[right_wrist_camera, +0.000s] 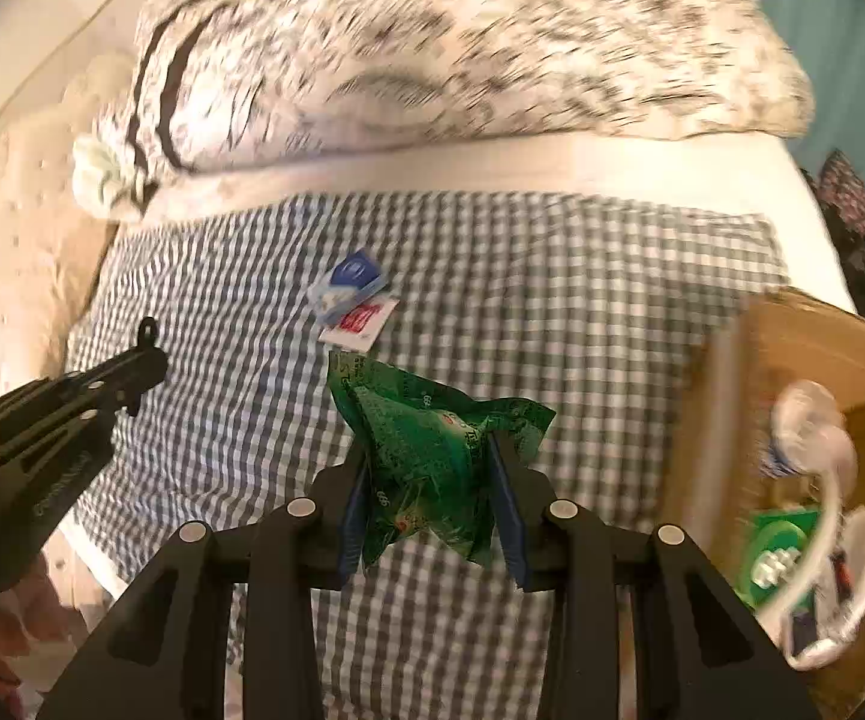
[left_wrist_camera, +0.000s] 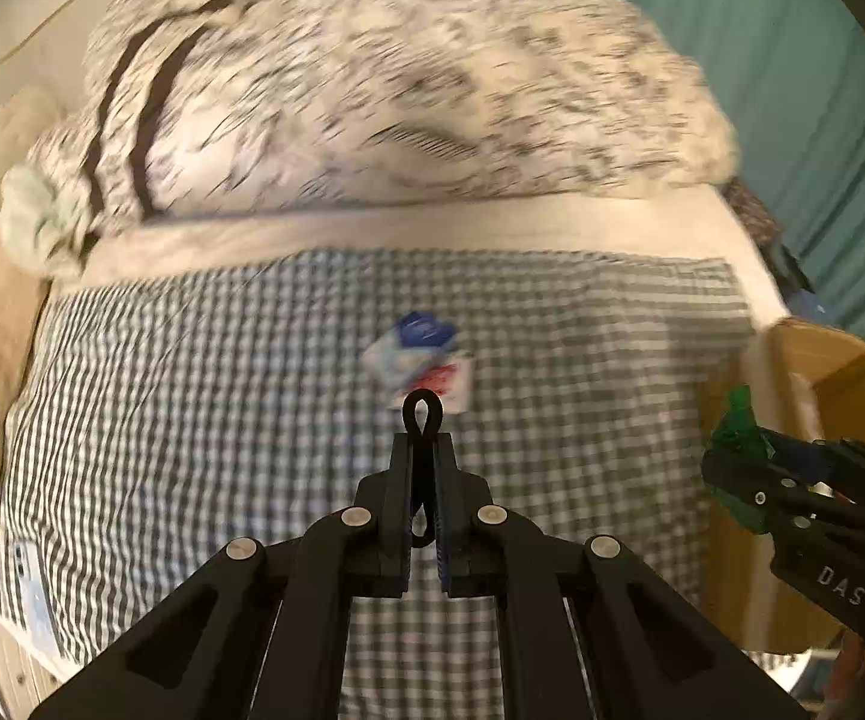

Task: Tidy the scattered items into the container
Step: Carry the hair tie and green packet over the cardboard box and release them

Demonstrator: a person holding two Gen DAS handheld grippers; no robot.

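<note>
Over a bed spread with a checked cloth (right_wrist_camera: 492, 276), the right gripper (right_wrist_camera: 432, 468) is clamped on a crumpled green packet (right_wrist_camera: 426, 444), its blue-padded fingers (right_wrist_camera: 507, 516) pressing the wrapper from both sides so that it bulges and creases between them. That packet looks light, thin and crackly, likely to slip or tear if pinched only by a loose edge; the hold across its bunched middle seems the safer one. At the right edge of the bed stands a cardboard box (right_wrist_camera: 804, 348), the container, already holding a white cable (right_wrist_camera: 816, 480), a green card (right_wrist_camera: 777, 546) and other small things too blurred to name. To the left, the left gripper (left_wrist_camera: 423, 468) has its fingers closed tight on a black loop (left_wrist_camera: 422, 414), thin and soft like a hair tie or cord, which stands up above the tips and hangs a little below them; it should weigh almost nothing and could slide out if the grip slackens. Farther out on the cloth, near its middle, lie two flat sachets, one blue and white (right_wrist_camera: 348, 285) overlapping one red and white (right_wrist_camera: 360, 324), still to be gathered. These look limp and slick, best taken by an edge or scooped off the yielding fabric. Beyond them a patterned duvet (right_wrist_camera: 462, 42) is heaped along the far side.
</note>
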